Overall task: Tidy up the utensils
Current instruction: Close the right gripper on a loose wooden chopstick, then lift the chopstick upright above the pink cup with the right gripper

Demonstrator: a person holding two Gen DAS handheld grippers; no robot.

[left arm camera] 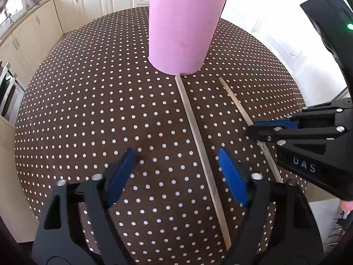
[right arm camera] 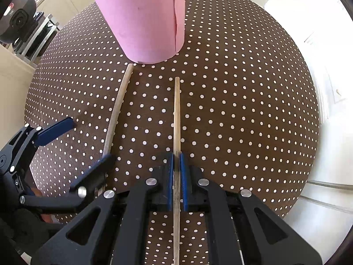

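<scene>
A pink cup [left arm camera: 183, 28] holding several wooden sticks stands on the brown dotted table [left arm camera: 88, 114]; it also shows in the right wrist view [right arm camera: 145, 17]. Two wooden chopsticks lie in front of it. My left gripper [left arm camera: 176, 172] is open, its jaws either side of the left chopstick [left arm camera: 198, 145], low over the table. My right gripper [right arm camera: 176, 165] is shut on the right chopstick [right arm camera: 176, 114], which still lies along the table. The right gripper shows in the left wrist view [left arm camera: 253, 130] on that chopstick [left arm camera: 233, 99]. The left chopstick [right arm camera: 117, 108] and left gripper [right arm camera: 86, 143] show in the right wrist view.
The table is round with its edge close behind the cup. Cream kitchen cabinets [left arm camera: 66, 6] stand at the back left. White doors [right arm camera: 320, 55] are on the right. A chair frame [right arm camera: 42, 33] stands beyond the table's left edge.
</scene>
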